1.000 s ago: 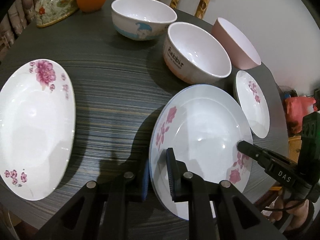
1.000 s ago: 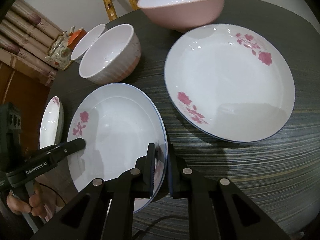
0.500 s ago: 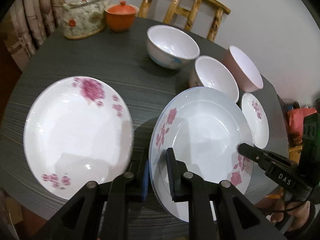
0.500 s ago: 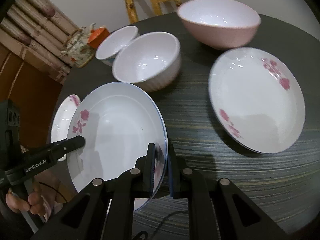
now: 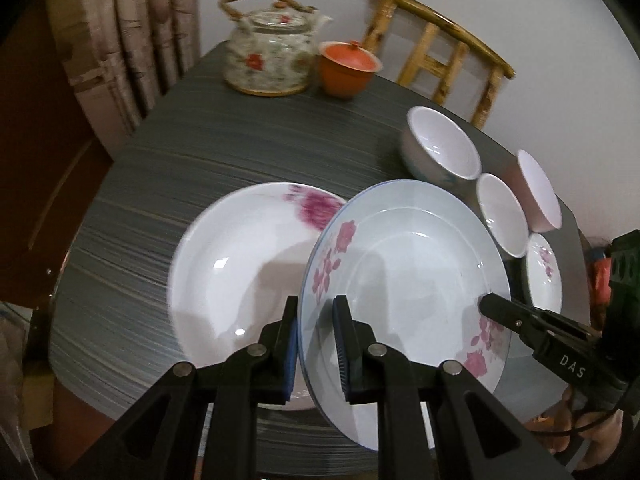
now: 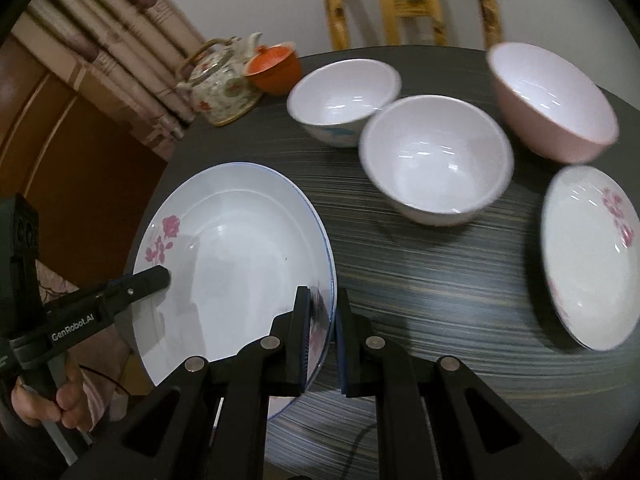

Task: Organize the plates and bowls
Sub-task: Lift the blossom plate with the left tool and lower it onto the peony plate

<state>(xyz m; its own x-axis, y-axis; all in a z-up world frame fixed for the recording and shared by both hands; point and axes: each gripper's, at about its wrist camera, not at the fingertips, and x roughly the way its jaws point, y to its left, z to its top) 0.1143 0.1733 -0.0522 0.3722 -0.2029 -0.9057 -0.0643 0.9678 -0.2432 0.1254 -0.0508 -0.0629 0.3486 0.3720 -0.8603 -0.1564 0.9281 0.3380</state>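
A blue-rimmed plate (image 5: 408, 280) with pink flowers was held off the table (image 5: 240, 152) by both grippers at once. The left gripper (image 5: 316, 344) was closed on the plate's near-left rim, its jaws pressed to either face, and the right gripper (image 6: 322, 336) was clamped on the opposite rim in the same way. In the left wrist view the right gripper's finger could be seen reaching onto the plate from the right edge. The plate was tilted and was seen overlapping the right side of a larger floral plate (image 5: 240, 276), which lay flat on the dark striped table; whether the two touched could not be told.

Behind the held plate three bowls were grouped close together: a white bowl with a blue mark (image 6: 344, 96), a plain white bowl (image 6: 436, 160) and a pink bowl (image 6: 552, 100). A small floral plate (image 6: 588, 256) was seen just beside the pink bowl, near the table's edge. At the far side of the table a flowered teapot (image 5: 268, 52) stood next to an orange lidded cup (image 5: 346, 68), and a bamboo chair (image 5: 440, 56) was placed behind the table.
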